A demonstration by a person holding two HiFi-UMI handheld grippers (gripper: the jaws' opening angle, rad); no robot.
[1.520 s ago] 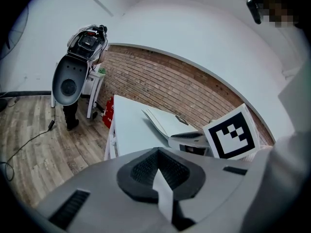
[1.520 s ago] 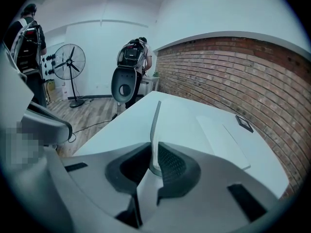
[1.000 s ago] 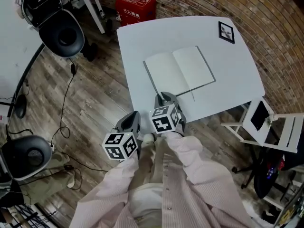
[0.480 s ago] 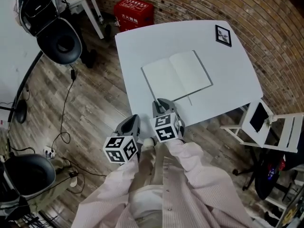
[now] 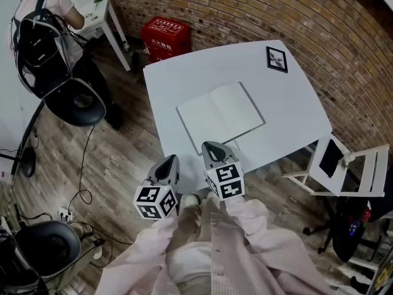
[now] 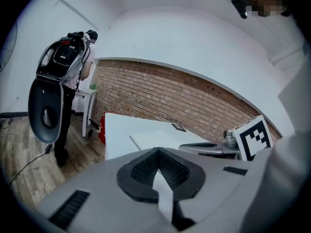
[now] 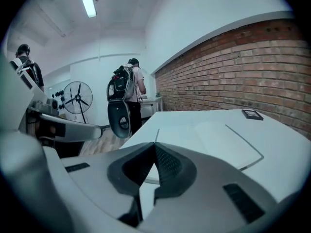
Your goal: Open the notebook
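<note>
The notebook [image 5: 220, 114] lies open and flat on the white table [image 5: 184, 72], both pale pages up. It also shows ahead in the right gripper view [image 7: 214, 137] and as a thin edge in the left gripper view [image 6: 133, 142]. My right gripper [image 5: 212, 147] hovers over the table's near edge, just short of the notebook. Its jaws have just been closing and now meet with nothing between them [image 7: 155, 148]. To its left, off the table edge above the floor, my left gripper [image 5: 169, 161] is shut and empty [image 6: 156, 150].
A small black-framed card [image 5: 277, 59] lies at the table's far right corner. A red box [image 5: 167, 32] sits by the brick wall. A black office chair [image 5: 77, 100] and a person with a backpack [image 5: 37, 17] are at the left; a white rack [image 5: 344, 165] stands at the right.
The right gripper has lifted back from the notebook's near edge toward the table's edge. The left gripper has risen a little. The notebook has stayed open and still.
</note>
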